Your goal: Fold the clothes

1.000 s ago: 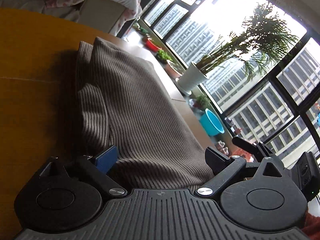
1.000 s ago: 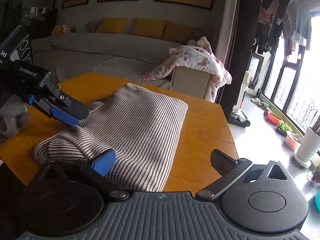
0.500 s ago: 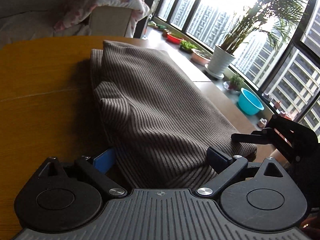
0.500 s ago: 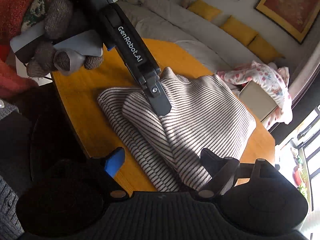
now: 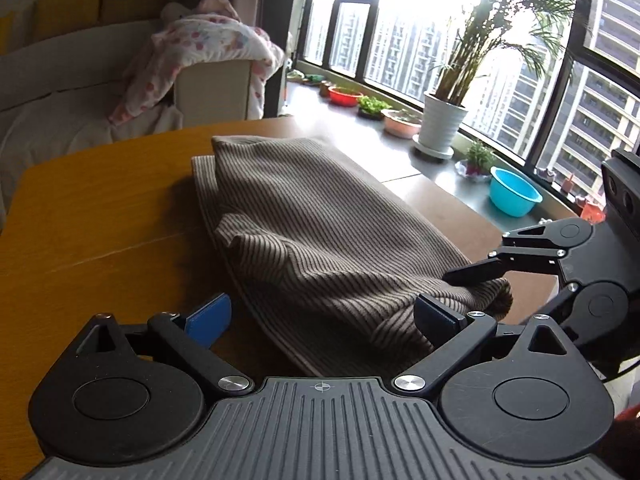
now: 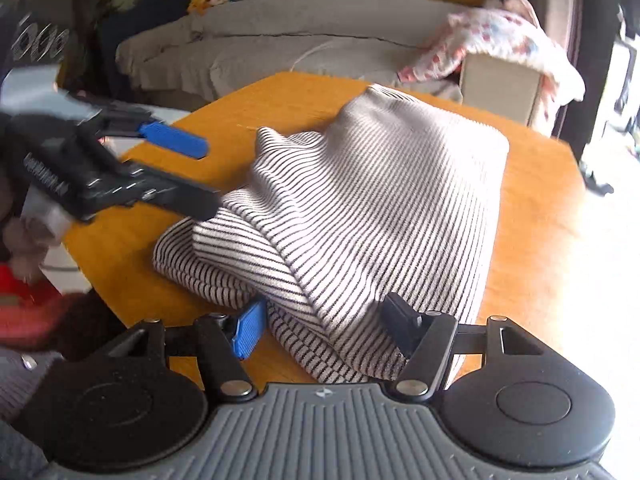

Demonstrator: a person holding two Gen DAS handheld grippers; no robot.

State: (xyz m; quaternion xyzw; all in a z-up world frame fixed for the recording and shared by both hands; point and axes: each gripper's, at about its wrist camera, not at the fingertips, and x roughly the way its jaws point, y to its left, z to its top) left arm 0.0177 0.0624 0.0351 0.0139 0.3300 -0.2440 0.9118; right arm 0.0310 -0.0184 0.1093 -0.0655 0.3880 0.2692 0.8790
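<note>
Left gripper (image 5: 322, 316) points down at a slant, jaws spread as wide as they go and just been opening, pads clear of the cloth between them. Right gripper (image 6: 326, 330) tilts down too, jaws just been closing, a fold of sweater (image 6: 360, 216) between the pads, right pad against it, left pad at its edge. A gloved hand (image 6: 24, 232) holds the left tool.

Lettering on left claw (image 6: 200, 176) body too blurred to read; no other text legible.
</note>
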